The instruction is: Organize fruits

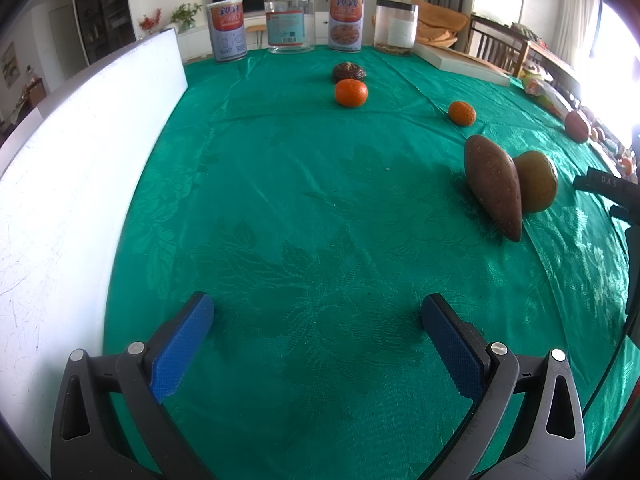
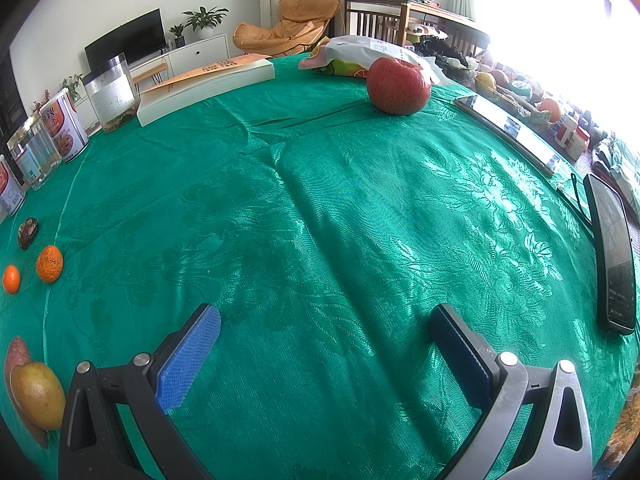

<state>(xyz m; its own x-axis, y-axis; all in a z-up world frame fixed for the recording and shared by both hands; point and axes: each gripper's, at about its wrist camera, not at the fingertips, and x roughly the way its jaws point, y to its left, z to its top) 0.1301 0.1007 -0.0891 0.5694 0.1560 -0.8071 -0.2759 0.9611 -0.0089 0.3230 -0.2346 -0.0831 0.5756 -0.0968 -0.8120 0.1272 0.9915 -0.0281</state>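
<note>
Fruit, left to right on the green cloth (image 1: 280, 200): two firm mandarins (image 1: 351, 93), a stiff sweet potato (image 1: 494, 186) touching a smooth pear (image 1: 536, 182), and a heavy apple (image 2: 398, 85) far right. You hold the left gripper (image 1: 318, 312) and right gripper (image 2: 325, 322) spread wide and empty; grip each fruit across its middle, gently on the thin-skinned mandarins.

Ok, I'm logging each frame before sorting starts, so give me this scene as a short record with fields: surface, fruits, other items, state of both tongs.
surface: green tablecloth
fruits: red apple; two oranges; yellow-green pear touching a sweet potato
other produce: dark round item behind the orange, kind unclear
containers: two printed cans, two clear jars at the far edge
other items: book, phone
left tongs: open, empty
right tongs: open, empty
</note>
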